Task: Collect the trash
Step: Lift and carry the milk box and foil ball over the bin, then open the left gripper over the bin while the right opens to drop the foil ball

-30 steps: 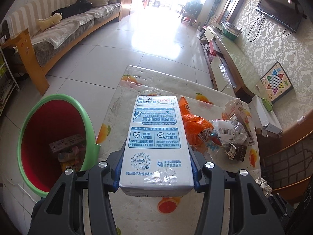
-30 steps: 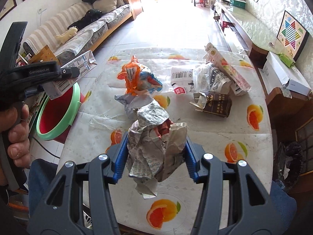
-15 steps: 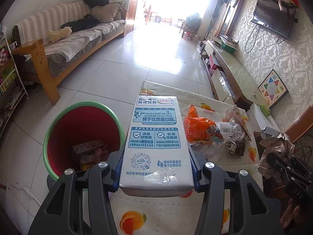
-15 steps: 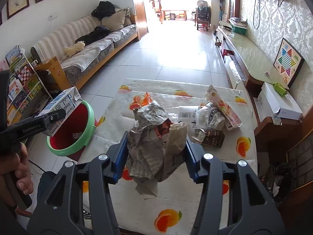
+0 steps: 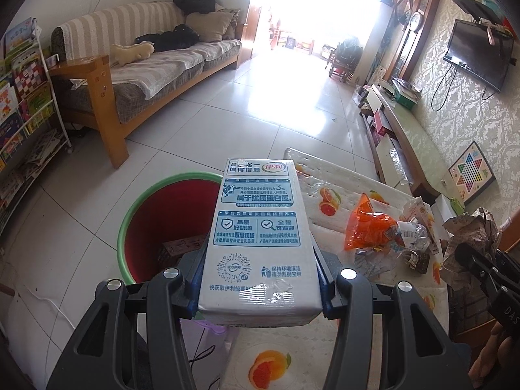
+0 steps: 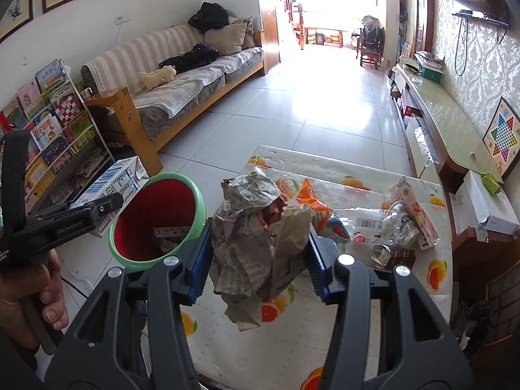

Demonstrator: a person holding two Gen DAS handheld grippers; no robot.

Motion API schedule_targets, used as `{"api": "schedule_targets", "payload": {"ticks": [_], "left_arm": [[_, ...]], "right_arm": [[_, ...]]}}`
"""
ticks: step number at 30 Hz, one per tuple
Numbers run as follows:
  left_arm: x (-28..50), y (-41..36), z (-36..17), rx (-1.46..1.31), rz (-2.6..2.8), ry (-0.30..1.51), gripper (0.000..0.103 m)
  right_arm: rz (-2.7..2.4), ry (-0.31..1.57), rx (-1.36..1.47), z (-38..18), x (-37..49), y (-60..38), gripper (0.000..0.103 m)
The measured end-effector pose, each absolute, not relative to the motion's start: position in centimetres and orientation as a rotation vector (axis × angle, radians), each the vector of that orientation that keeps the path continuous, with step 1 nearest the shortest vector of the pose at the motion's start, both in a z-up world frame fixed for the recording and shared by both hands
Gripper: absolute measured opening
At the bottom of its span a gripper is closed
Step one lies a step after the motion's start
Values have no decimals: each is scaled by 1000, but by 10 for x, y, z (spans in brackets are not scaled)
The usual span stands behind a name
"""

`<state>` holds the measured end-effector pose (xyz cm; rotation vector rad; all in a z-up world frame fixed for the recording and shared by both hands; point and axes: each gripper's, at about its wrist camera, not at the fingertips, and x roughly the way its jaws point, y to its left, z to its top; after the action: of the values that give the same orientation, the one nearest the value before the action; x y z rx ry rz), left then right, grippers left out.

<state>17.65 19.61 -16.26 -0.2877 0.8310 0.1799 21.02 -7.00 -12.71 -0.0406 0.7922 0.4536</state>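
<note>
- A white-and-blue milk carton (image 5: 258, 237) is pinched flat between the blue pads of the left gripper (image 5: 258, 289) and is held in the air, its far end reaching over the rim of the bin (image 5: 169, 182).
- The bin, green-rimmed and red inside, is seen on the tiled floor just beside the table (image 5: 325, 351); a brown box (image 5: 183, 247) and other scraps are visible at its bottom.
- A crumpled wad of newspaper (image 6: 256, 240) is clamped between the pads of the right gripper (image 6: 258, 261) and is held above the near part of the table, right of the bin.
- In the right wrist view, the left gripper and its carton are shown at the left edge, level with the bin's rim.
- More trash is left on the fruit-print tablecloth: an orange snack bag (image 5: 369, 227), a clear plastic wrapper (image 6: 373, 224), a tall pink carton (image 6: 414, 211) and a dark crushed carton (image 6: 395, 255), all grouped close together toward the far right.
- A striped sofa (image 5: 162, 65) is seen beyond the bin.
</note>
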Motion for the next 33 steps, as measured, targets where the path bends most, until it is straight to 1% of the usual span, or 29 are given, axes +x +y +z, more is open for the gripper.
{"api": "schedule_targets", "payload": {"ticks": [8,20,21,22,23,28,30,31,33], "left_arm": [[188,239,-174,-296,236,855,49],[209,266,-193,-295,263,900,50],[210,268,-196,-304,258,908,53],[210,269,-197,-314,254,908,63],[209,272,-198,-317,258,901,71],[206,277,-201,-326,265,909,72],[203,279,-201,-325,271,908,78],[202,281,-200,-324,278,902,84],[198,285,-198,-321,293,895,85]], "right_arm": [[518,786,-58,-125,222,-25,50],[555,813,-71,-137,244,15,50],[557,816,-74,-139,245,17,50],[560,818,-76,-140,246,19,50],[563,820,-79,-140,246,21,50],[577,825,-86,-142,247,34,50],[586,827,-87,-143,247,37,50],[592,828,-88,-143,246,40,50],[604,830,-93,-143,246,46,50]]}}
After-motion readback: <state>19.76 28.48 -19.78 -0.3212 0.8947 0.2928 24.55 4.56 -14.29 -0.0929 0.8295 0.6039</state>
